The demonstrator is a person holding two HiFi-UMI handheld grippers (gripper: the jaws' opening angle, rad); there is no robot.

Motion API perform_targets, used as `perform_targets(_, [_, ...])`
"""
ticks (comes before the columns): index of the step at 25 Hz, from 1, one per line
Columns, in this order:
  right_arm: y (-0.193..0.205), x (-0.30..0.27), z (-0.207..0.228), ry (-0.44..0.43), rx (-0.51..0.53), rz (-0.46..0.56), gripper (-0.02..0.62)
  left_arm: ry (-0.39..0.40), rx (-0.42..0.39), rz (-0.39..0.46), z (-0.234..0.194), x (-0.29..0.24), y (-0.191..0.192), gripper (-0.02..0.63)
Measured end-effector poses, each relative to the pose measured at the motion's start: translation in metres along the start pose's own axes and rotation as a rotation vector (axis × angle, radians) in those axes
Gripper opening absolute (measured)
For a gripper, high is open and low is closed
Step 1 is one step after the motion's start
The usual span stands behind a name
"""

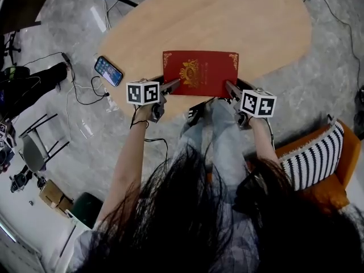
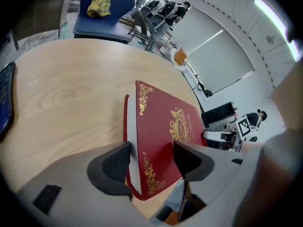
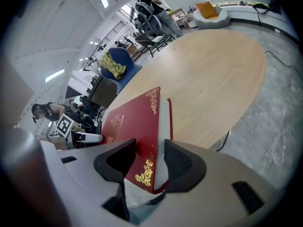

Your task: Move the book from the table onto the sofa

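Note:
A red book point(image 1: 200, 73) with gold print lies flat on the oval wooden table point(image 1: 239, 16), close to its near edge. My left gripper point(image 1: 173, 85) stands at the book's near left corner. In the left gripper view that corner of the book point(image 2: 163, 126) sits between the left gripper point(image 2: 151, 156) jaws, which stand wide apart, one beside the page edge and one over the cover. My right gripper point(image 1: 229, 87) is at the near right corner. The right gripper point(image 3: 150, 153) is open around the book point(image 3: 135, 122) corner in the same way.
A phone point(image 1: 108, 70) lies on the table's left edge. An orange sofa point(image 1: 336, 187) with a striped cushion point(image 1: 314, 155) stands at the right, behind me. A blue chair point(image 2: 102, 20) with yellow cloth stands beyond the table. Cables trail over the floor at the left.

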State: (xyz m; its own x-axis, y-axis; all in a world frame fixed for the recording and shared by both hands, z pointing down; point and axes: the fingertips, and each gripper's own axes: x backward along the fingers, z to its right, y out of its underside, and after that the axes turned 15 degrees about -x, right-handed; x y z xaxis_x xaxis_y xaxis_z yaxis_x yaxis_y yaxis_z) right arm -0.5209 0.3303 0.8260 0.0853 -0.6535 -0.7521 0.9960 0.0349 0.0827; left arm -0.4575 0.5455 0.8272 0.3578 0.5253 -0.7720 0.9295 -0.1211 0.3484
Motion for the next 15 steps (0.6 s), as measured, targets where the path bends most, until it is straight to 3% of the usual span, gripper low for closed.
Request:
perform_targets(6, [0.01, 0.01, -0.003, 0.043, -0.003, -0.007, 0.189, 0.007, -0.075, -0.052, 0.01, 0.003, -0.003, 0.296])
perform_targets(15, [0.005, 0.048, -0.028, 0.037, 0.016, 0.072, 0.181, -0.003, -0.156, 0.009, 0.035, 0.035, -0.02, 0.295])
